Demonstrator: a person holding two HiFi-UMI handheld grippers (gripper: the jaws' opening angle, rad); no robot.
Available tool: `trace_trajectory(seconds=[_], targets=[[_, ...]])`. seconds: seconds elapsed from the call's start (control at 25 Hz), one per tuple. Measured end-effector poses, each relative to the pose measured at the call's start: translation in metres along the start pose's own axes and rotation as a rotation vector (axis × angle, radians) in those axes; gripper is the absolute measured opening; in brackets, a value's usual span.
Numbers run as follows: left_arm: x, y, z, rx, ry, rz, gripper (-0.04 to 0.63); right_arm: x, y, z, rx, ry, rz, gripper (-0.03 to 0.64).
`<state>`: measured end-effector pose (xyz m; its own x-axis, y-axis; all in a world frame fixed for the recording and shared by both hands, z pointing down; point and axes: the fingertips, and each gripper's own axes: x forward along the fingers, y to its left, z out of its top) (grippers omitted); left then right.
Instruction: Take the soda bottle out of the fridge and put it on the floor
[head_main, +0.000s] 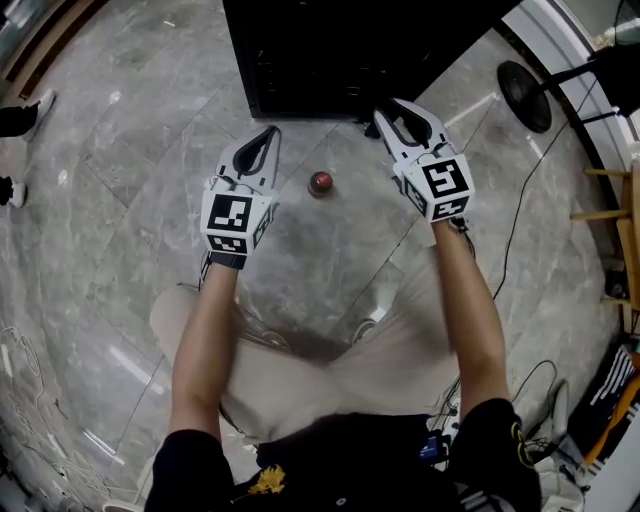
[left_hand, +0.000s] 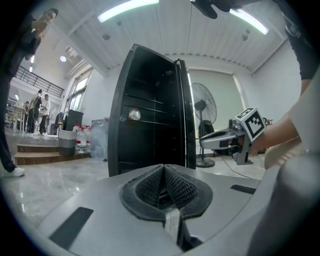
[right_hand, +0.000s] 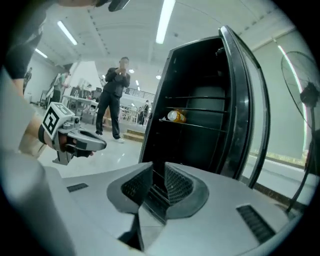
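A person crouches on a polished grey stone floor (head_main: 120, 180) facing an open black fridge (head_main: 330, 60), with a pair of tongs held out in each hand.

The left gripper (head_main: 268, 132) has its jaws pressed together with nothing between them. The right gripper (head_main: 390, 110) has its jaws a narrow gap apart, also empty. Both hang short of the fridge opening and touch nothing.

The soda bottle (right_hand: 176, 116), as far as I can judge, is the yellow-orange container with a silvery end. It lies on its side on a middle wire shelf (right_hand: 200, 125), near the shelf's left end and close to its front edge.

A small red round thing (head_main: 320, 183) sits on the floor between the two grippers, just before the fridge's lower edge. It may be a bottle cap seen from straight above, but I cannot tell.

Several things could go wrong from here:
- A round bottle lying on wire rods can roll at the first nudge. A pad touching one side before the other could push it along the shelf or off the front edge.
- The right jaws look too narrow to pass round it, so reaching in as they stand would shove it rather than grip it.
- A gripper coming down could knock the red thing.
- The glossy floor gives little hold, so a bottle let go while tilted may topple.
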<state>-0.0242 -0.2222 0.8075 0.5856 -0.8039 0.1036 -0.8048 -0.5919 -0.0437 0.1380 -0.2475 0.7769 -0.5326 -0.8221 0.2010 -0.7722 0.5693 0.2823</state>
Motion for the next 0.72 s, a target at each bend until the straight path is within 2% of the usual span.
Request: trace_trajectory(seconds=[0.04,0.12,0.2,0.32,0.56,0.72], targets=[[0.0,-0.002,-0.001,0.009,0.006,-0.005,0.017,-0.002,0.003,-0.006,0.048,-0.017,-0.004,0.044],[-0.001,-0.007,0.0,0.015,0.008,-0.014,0.017,-0.006,0.012,-0.02,0.132,-0.035,-0.004,-0.003],[-0.001,-0.012,0.005,0.012,-0.003,-0.023,0.017,-0.007,0.022,-0.026,0.138,-0.028,0.024,-0.003],[-0.003,-0.017,0.011,0.029,-0.013,-0.036,0.018,-0.006,0.024,-0.013,0.116,-0.053,0.063,-0.003],[-0.004,-0.023,0.005,0.057,0.005,-0.051,0.018,-0.012,0.002,0.003,0.212,-0.114,0.039,-0.003],[0.0,-0.024,0.0,0.053,0.024,-0.058,0.018,-0.015,-0.012,-0.004,0.223,-0.108,0.013,-0.003]])
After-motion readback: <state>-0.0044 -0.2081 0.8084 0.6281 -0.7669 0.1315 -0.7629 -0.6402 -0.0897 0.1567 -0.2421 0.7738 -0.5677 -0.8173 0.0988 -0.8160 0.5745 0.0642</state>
